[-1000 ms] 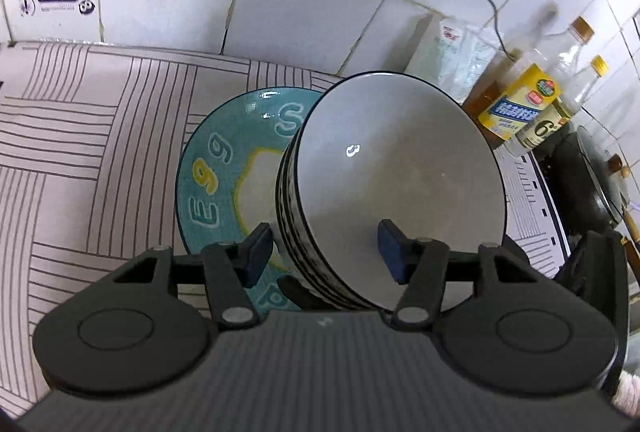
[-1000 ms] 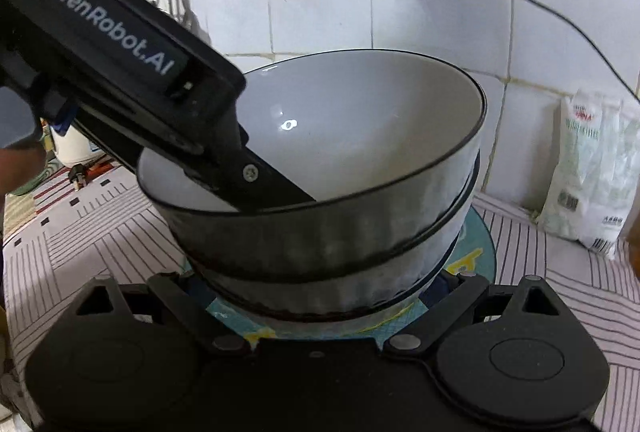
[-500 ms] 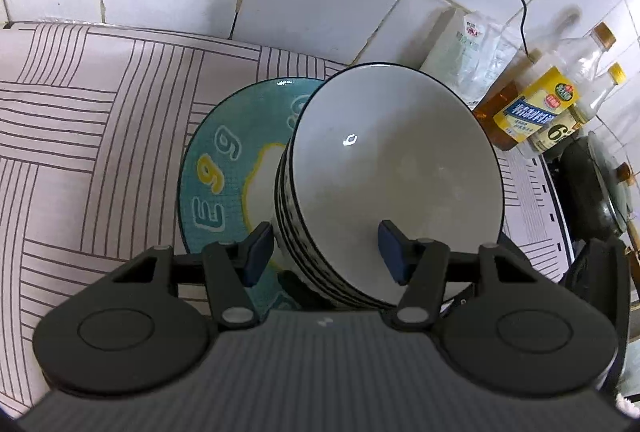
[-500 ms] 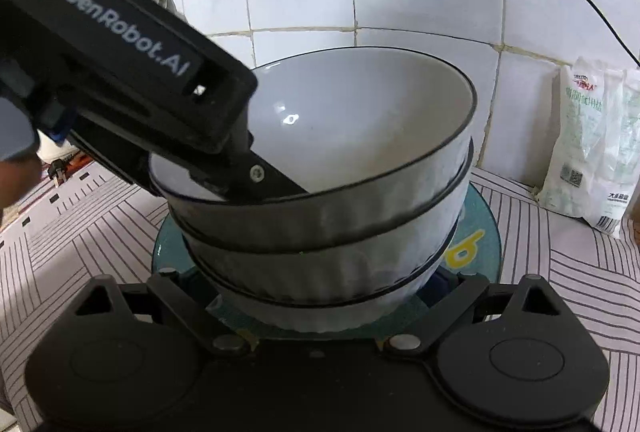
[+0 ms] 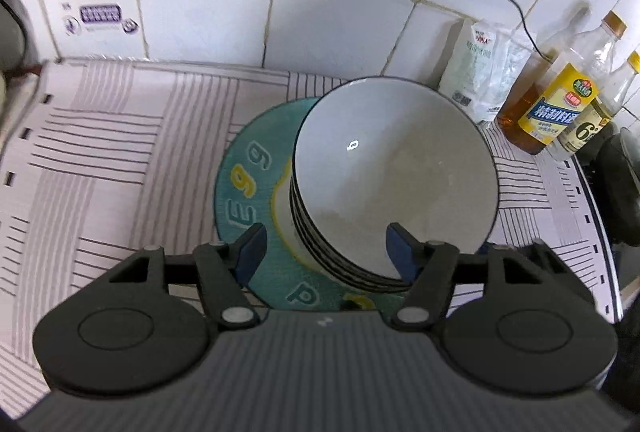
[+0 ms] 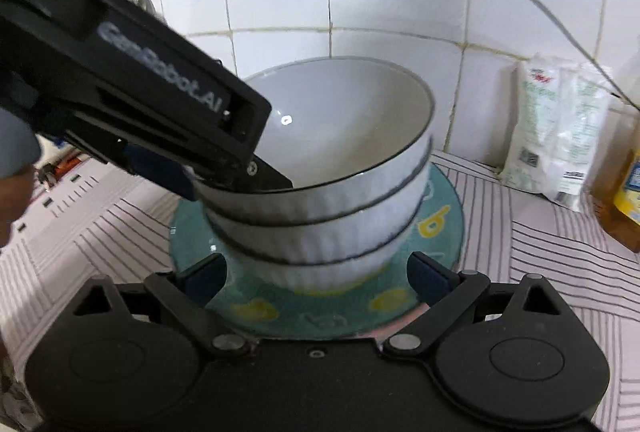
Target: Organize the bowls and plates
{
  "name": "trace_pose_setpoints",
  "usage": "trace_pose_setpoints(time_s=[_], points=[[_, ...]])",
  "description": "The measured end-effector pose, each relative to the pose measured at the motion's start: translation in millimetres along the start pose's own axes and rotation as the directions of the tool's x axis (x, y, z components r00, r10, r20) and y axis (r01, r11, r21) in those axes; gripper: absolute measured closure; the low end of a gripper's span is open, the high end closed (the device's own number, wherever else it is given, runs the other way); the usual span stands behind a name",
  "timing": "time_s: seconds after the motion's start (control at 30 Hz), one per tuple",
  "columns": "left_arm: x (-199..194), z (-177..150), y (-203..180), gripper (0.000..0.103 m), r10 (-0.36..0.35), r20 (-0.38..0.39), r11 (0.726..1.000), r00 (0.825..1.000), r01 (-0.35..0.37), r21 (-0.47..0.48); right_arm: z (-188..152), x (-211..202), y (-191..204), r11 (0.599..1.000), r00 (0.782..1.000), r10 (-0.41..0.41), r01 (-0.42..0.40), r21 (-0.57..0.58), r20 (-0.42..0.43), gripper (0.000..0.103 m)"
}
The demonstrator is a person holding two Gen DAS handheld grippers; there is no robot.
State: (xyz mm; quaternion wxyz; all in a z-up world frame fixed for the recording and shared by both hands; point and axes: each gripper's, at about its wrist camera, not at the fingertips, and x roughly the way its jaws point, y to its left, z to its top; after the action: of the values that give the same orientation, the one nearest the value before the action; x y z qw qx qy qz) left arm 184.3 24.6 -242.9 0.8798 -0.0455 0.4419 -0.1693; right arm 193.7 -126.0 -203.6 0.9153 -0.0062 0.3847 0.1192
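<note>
We are spreading the left gripper (image 5: 322,246) off the top bowl (image 5: 394,176)'s rim at its six o'clock, releasing it. It is now sitting nested on the stack over the teal plate (image 5: 244,184), so stacking looks finished. Our right gripper (image 6: 316,278) is hanging spread and empty.

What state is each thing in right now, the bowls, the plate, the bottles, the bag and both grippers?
Bowls: three nested, upright, on the plate.
Plate: flat on the striped mat.
Left gripper: jaws opening, straddling the top bowl's rim.
Right gripper: open, empty, low before the stack.
Bottles: upright, capped.
Bag: standing against the wall.
</note>
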Motion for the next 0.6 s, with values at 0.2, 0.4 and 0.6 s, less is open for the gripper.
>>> trace_pose_setpoints(time_s=[0.2,0.4,0.6], points=[[-29.1,-5.8,-6.4,0.028,0.037,0.037,0.999,0.999,-0.037,0.014,-0.8,-33.9,-4.4,0.999,1.000,-0.013,0.012,0.051,0.014,0.004],[-52.9,-17.5,-15.0,0.027,0.074,0.039,0.996,0.996,-0.076,0.035,-6.5,-63.7,-13.6,0.997,1.000,-0.023,0.022,0.071,0.002,0.004],[-82.1,-31.5,-24.4,0.025,0.081,0.048,0.995,0.996,-0.083,0.051,-8.8,-94.1,-18.4,0.994,0.998,-0.055,0.056,0.090,-0.011,0.004]])
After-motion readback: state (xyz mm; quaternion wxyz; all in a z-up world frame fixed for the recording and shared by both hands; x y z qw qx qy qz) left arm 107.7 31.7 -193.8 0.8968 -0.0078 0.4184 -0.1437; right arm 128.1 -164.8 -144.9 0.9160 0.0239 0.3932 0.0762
